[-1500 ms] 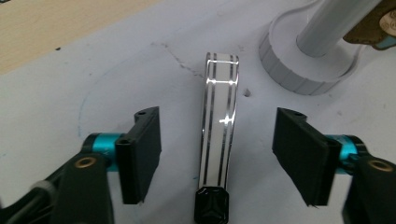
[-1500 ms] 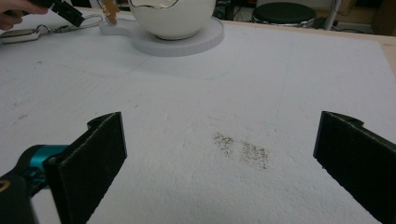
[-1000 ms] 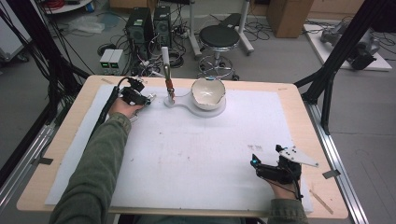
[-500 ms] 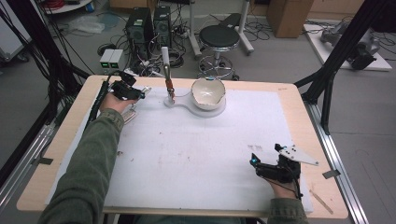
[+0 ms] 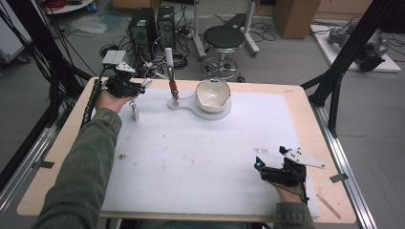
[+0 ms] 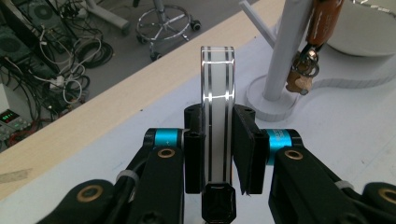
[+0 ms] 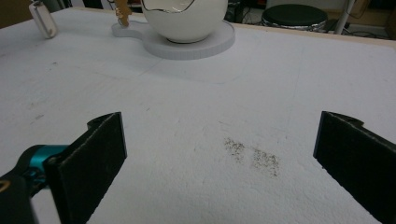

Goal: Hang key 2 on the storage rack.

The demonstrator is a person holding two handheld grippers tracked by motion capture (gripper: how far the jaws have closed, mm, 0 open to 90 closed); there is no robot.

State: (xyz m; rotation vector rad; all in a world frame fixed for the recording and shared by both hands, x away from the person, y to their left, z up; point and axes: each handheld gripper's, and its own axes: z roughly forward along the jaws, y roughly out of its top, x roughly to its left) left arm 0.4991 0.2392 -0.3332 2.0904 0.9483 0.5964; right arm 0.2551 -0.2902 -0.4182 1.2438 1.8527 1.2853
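One thing is already in hand: the left gripper (image 6: 217, 154) clamps a white striped bar (image 6: 217, 116) upright between its jaws, with the stand (image 6: 289, 51) and bowl (image 5: 213, 94) just ahead. The right gripper (image 7: 219, 154), jaws wide, holds nothing; placing the bar looks left to do.

Wooden table (image 5: 305, 102) under white foam sheet (image 5: 200, 157); white stand base (image 5: 191, 106) on sheet.
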